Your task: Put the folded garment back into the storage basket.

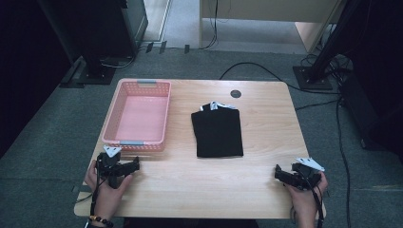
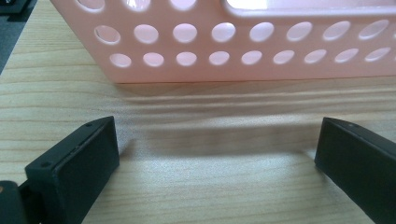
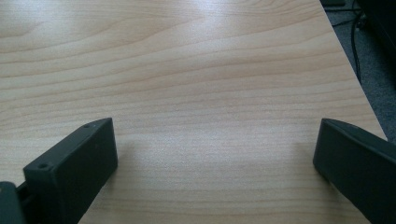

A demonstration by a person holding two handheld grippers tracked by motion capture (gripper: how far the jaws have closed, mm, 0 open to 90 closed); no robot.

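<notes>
A left gripper, jaws spread and empty, rests beside the pink basket, the folded black garment lies mid-table, likely awaiting pickup, and the right gripper rests with jaws spread.

Glossy plastic basket, matt wood table
</notes>
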